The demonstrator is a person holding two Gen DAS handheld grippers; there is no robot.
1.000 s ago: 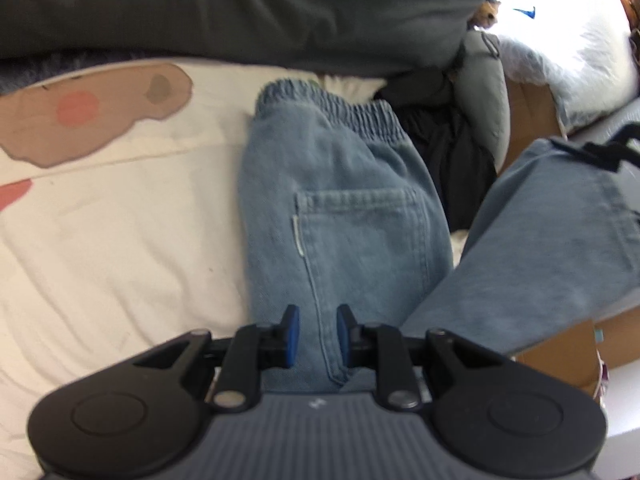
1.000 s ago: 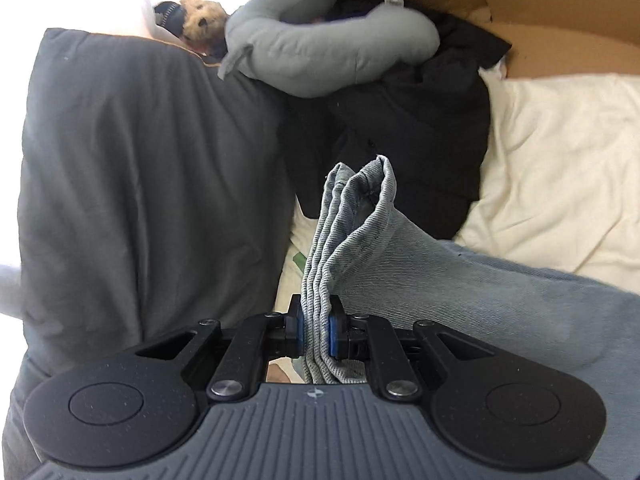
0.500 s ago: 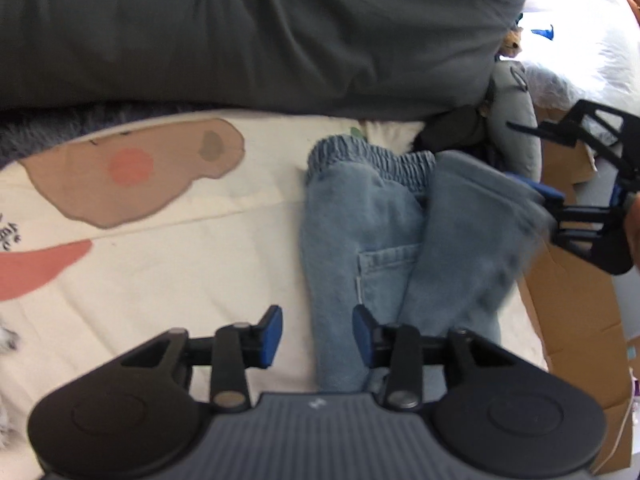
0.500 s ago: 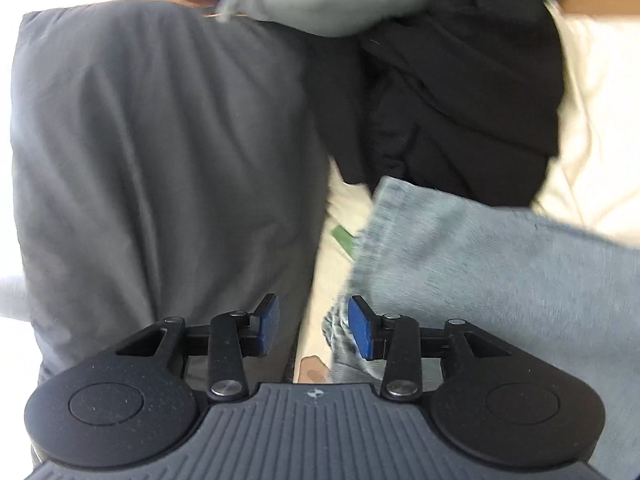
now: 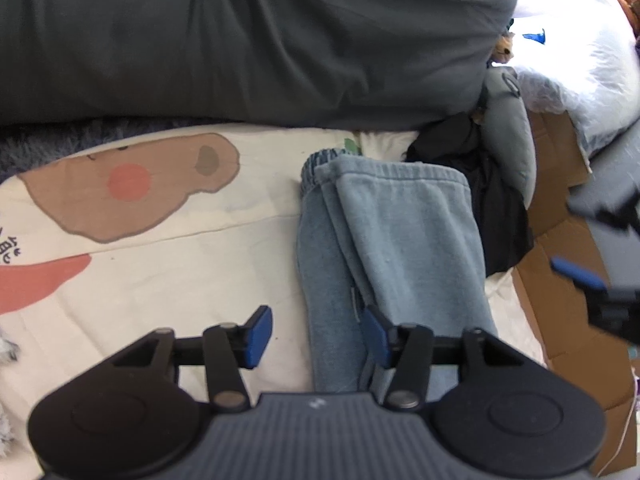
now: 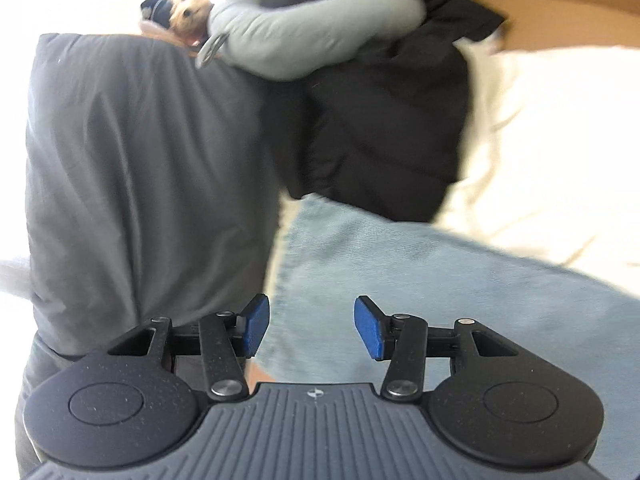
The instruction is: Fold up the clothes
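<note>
Left wrist view: the folded jeans [image 5: 384,248] lie lengthwise on the bed [image 5: 192,264], waistband toward frame top; the left hand-held gripper [image 5: 316,334], jaws just widened, grips nothing.

Right wrist view: the right hand-held gripper [image 6: 311,326] gapes empty above the denim at lower right.

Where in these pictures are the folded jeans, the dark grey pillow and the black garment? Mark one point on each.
folded jeans [image 5: 404,240], left wrist view, on the top folded leg.
dark grey pillow [image 5: 248,40], left wrist view, on its broad front face.
black garment [image 6: 384,128], right wrist view, on its crumpled middle.
</note>
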